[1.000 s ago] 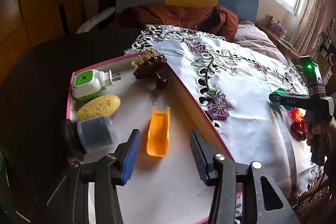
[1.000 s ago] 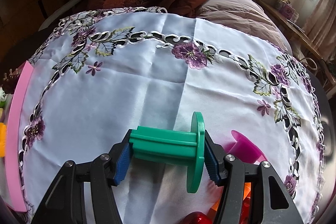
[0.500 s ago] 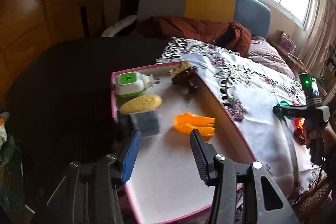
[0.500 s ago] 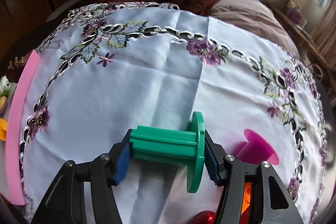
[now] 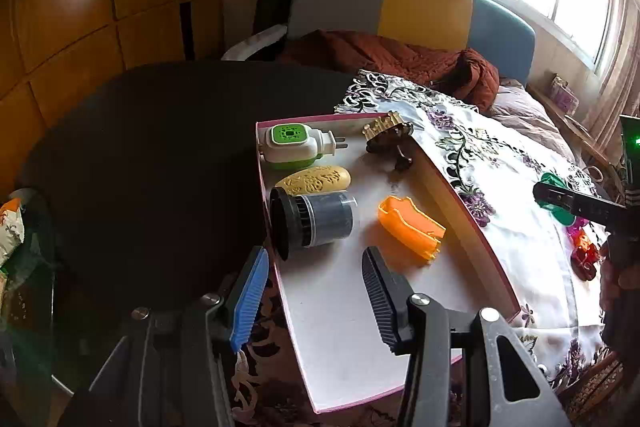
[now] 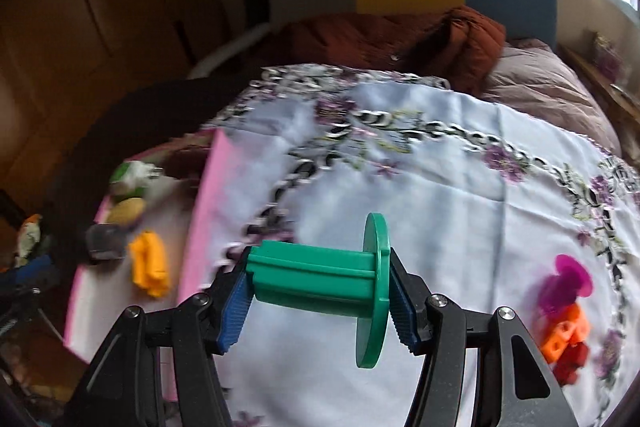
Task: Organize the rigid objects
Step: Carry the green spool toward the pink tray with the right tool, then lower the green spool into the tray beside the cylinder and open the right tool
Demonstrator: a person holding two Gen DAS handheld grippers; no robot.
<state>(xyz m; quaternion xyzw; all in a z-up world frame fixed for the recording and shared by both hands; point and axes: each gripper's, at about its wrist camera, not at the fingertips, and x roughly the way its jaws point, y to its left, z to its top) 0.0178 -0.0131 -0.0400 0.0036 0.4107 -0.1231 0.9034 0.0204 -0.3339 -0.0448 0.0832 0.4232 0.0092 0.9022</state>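
Note:
My right gripper (image 6: 318,307) is shut on a green flanged spool (image 6: 320,279), held end to end above the embroidered white cloth (image 6: 440,187). A pink-walled tray (image 5: 340,327) holds a green-and-white plug-in device (image 5: 290,145), a yellow oval (image 5: 316,179), a dark cylinder (image 5: 312,217), an orange piece (image 5: 412,227) and a brown comb (image 5: 390,137). My left gripper (image 5: 316,291) stands open and empty over the tray's near left edge. In the left wrist view the right gripper (image 5: 576,205) hangs with the spool (image 5: 554,187) right of the tray.
A magenta spool (image 6: 564,283), an orange block (image 6: 564,335) and a red piece (image 6: 572,363) lie on the cloth at the right. The dark round table (image 5: 160,147) extends left of the tray. A chair with a rust jacket (image 5: 400,55) stands behind.
My left gripper drew back and left, off the orange piece, which now lies turned. My right gripper rose and swung left with the green spool, bringing the tray into its view.

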